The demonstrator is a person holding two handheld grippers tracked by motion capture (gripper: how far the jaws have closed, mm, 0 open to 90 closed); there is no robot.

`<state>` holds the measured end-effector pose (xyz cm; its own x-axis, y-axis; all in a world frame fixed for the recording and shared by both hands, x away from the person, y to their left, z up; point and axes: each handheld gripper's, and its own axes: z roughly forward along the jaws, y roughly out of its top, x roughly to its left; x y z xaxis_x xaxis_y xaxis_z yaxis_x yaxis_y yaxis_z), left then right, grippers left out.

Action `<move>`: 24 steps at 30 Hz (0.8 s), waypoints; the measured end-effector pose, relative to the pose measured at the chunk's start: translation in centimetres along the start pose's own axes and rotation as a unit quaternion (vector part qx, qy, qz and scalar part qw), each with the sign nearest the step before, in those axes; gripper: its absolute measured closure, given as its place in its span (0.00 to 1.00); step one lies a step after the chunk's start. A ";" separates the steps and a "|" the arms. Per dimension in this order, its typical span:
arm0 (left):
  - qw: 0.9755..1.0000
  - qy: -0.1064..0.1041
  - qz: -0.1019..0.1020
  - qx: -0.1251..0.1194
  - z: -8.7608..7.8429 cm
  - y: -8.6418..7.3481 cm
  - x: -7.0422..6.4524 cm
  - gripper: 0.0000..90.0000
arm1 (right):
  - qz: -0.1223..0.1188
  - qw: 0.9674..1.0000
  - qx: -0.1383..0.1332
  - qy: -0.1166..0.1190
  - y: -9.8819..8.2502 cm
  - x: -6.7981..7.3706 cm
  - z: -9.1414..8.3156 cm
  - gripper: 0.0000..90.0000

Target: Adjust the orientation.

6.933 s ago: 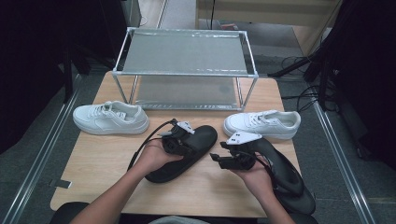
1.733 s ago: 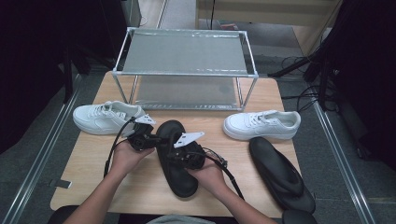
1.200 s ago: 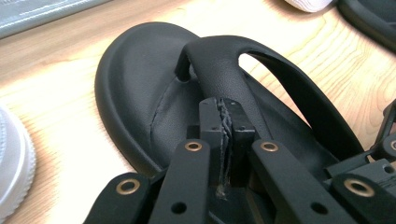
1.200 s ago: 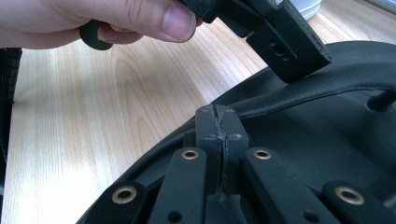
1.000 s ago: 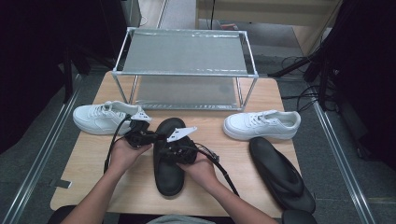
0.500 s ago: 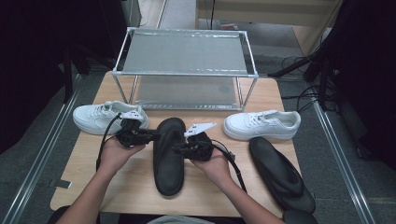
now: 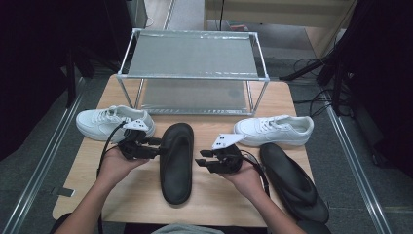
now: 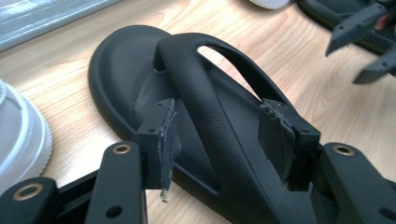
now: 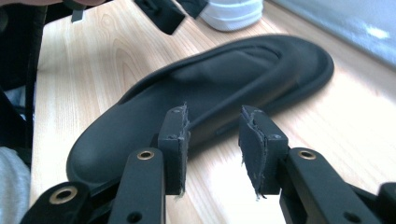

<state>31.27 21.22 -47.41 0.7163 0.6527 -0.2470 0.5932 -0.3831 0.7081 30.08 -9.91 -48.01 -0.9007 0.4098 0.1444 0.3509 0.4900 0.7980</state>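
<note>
Left gripper (image 7: 155, 146): jaws have just been opening and now stand wide. In the left gripper view its pads (image 8: 164, 135) flank the strap of the black sandal (image 7: 177, 161) without pressing on it (clear gap on both sides). Nothing held.

Right gripper (image 7: 202, 163): jaws have likewise just been opening, now partly apart. In the right gripper view they point at the sandal's side edge with bare wood between the pads; no contact with the sandal.

The black sandal lies flat on the table (image 7: 141, 195), sole down, at the middle of the near half, toe toward the rack (image 7: 192, 53).

Versus one second earlier: both grippers then sat closed on the sandal, right hand right over it. Now the right hand has drawn off toward the table's right edge; the sandal lies in the same spot.
</note>
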 end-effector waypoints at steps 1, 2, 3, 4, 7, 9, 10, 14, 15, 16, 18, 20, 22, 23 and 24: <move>1.000 -0.004 0.003 0.000 -0.1 0.0 0.0 0.51 | 0.016 1.000 0.000 0.002 -0.2 -0.2 -0.3 0.71; 1.000 -0.007 0.005 -0.003 -0.2 0.0 -0.1 0.50 | 0.022 1.000 -0.001 0.004 -0.3 -0.3 -0.4 0.70; 1.000 -0.008 0.006 -0.006 -0.3 -0.1 -0.1 0.50 | 0.027 1.000 -0.003 0.004 -0.4 -0.4 -0.6 0.69; 1.000 -0.007 0.007 -0.007 -0.4 -0.2 -0.2 0.49 | 0.029 1.000 -0.005 0.001 -0.5 -0.4 -0.8 0.68; 1.000 -0.004 0.013 0.001 -0.5 -0.5 -0.3 0.47 | 0.030 0.999 -0.010 -0.004 -0.7 -0.4 -1.7 0.66; 1.000 0.000 0.016 0.005 -0.4 -0.7 -0.4 0.46 | 0.033 0.999 -0.015 -0.011 -1.0 -0.4 -2.6 0.65; 1.000 -0.001 0.017 0.005 -0.4 -0.8 -0.5 0.46 | 0.038 0.999 -0.019 -0.017 -1.2 -0.5 -3.2 0.63; 1.000 -0.002 0.022 0.011 0.0 -0.7 -0.7 0.45 | 0.046 0.998 -0.025 -0.032 -2.3 -0.8 -5.1 0.62; 1.000 -0.002 0.024 0.013 0.2 -0.7 -0.8 0.44 | 0.048 0.998 -0.025 -0.038 -2.7 -1.0 -5.7 0.62; 1.000 -0.002 0.026 0.014 0.3 -0.7 -0.9 0.44 | 0.051 0.997 -0.027 -0.043 -2.9 -1.2 -6.1 0.62; 0.999 -0.002 0.034 0.014 0.3 -0.8 -1.1 0.44 | 0.057 0.997 -0.027 -0.049 -3.2 -1.6 -6.8 0.61; 0.999 -0.001 0.036 0.013 0.2 -0.8 -1.1 0.44 | 0.061 0.996 -0.028 -0.056 -3.6 -2.2 -7.6 0.60; 0.999 -0.003 0.033 0.012 0.1 -0.8 -1.0 0.44 | 0.069 0.995 -0.029 -0.062 -3.9 -2.7 -8.1 0.60; 0.999 -0.002 0.032 0.012 0.1 -0.8 -0.9 0.44 | 0.072 0.995 -0.029 -0.064 -4.1 -2.9 -8.3 0.60; 1.000 -0.001 0.029 0.013 0.1 -0.9 -0.8 0.44 | 0.074 0.995 -0.029 -0.067 -4.3 -3.1 -8.6 0.60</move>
<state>30.26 20.96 -47.91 0.7504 0.6276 -0.2075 0.5599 -0.4366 0.7042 29.19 -19.87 -46.85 -0.7966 0.5752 0.1860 0.4577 0.3728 0.8072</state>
